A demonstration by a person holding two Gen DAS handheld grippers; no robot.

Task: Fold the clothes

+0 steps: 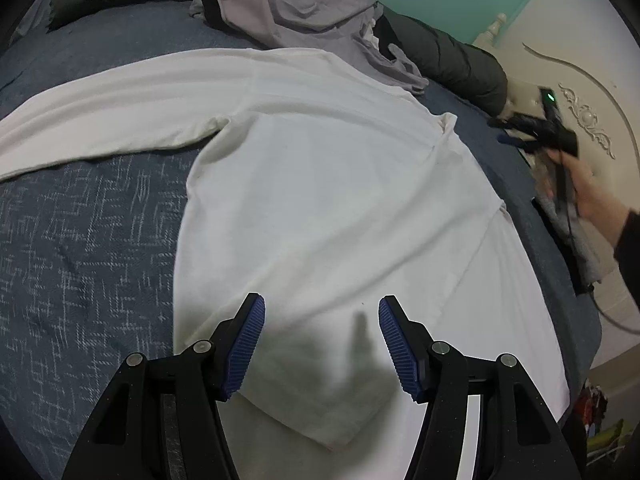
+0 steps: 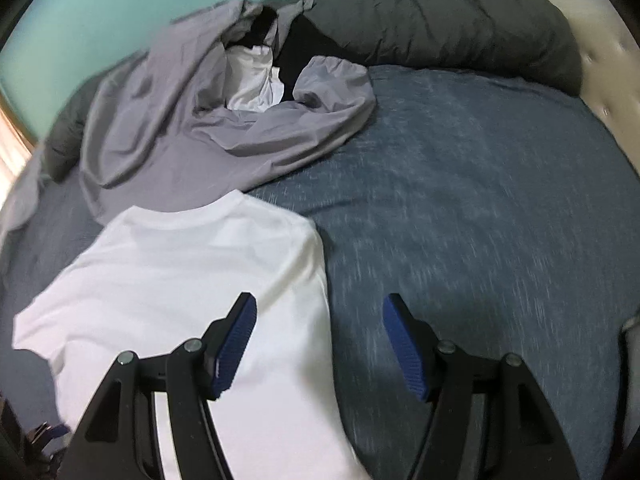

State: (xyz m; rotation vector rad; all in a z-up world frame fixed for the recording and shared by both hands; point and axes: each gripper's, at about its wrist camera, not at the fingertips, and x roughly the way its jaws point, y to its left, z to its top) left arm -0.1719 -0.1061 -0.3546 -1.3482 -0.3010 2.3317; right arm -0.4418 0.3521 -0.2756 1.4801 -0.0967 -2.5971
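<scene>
the shirt (image 1: 320, 184) is plain white, a shade creamier in the left wrist view than in the right. the bedspread (image 1: 88, 248) is slate blue flecked with pale crosshatch strokes. the heap of cloth (image 2: 168, 120) is lilac grey, with a white piece (image 2: 252, 84) and a black one (image 2: 296, 56) tucked in it. the duvet (image 2: 440, 28) is dark grey, perhaps greenish; the blur makes that hard to judge. the wall (image 2: 120, 0) is teal. the headboard (image 1: 580, 80) is cream with pale carved scrolls. both grippers (image 1: 322, 340) (image 2: 320, 344) are black with ribbed blue pads (image 1: 246, 344).
</scene>
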